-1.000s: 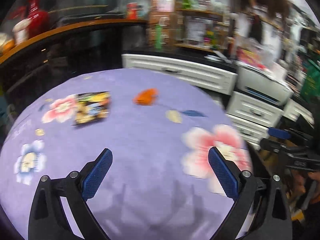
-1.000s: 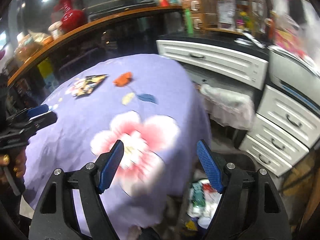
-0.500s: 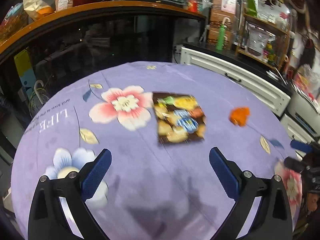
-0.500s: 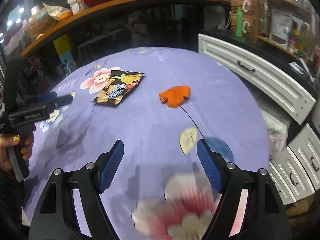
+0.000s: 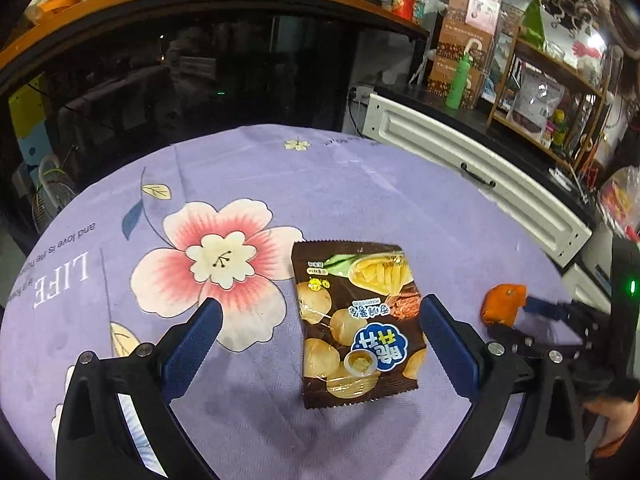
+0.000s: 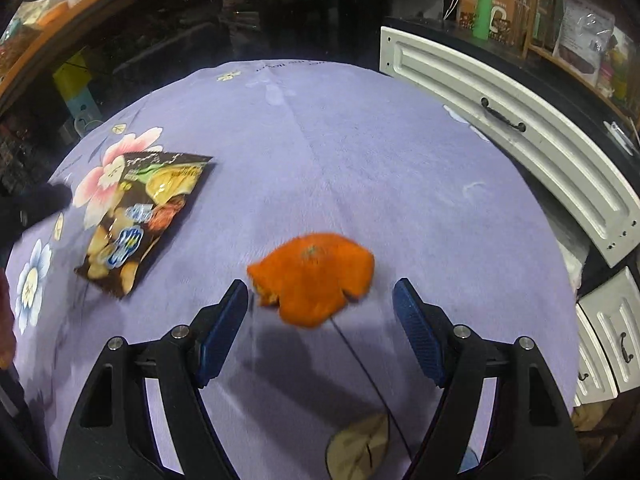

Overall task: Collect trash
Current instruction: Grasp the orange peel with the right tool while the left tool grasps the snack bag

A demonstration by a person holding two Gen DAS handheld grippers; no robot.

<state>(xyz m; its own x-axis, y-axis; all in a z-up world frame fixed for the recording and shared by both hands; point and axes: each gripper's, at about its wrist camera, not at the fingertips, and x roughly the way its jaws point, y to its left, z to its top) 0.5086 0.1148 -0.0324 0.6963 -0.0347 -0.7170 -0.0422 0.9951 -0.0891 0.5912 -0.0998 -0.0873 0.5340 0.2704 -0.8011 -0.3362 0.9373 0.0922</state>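
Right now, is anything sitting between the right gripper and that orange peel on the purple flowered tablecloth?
Nothing visible. The right gripper is open, and the orange peel lies just ahead of its fingertips on bare purple flowered tablecloth. The brown snack packet lies well off to the left, out of the way.

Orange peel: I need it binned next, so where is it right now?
The orange peel lies on the purple tablecloth, just ahead of the open right gripper, right of the snack bag.
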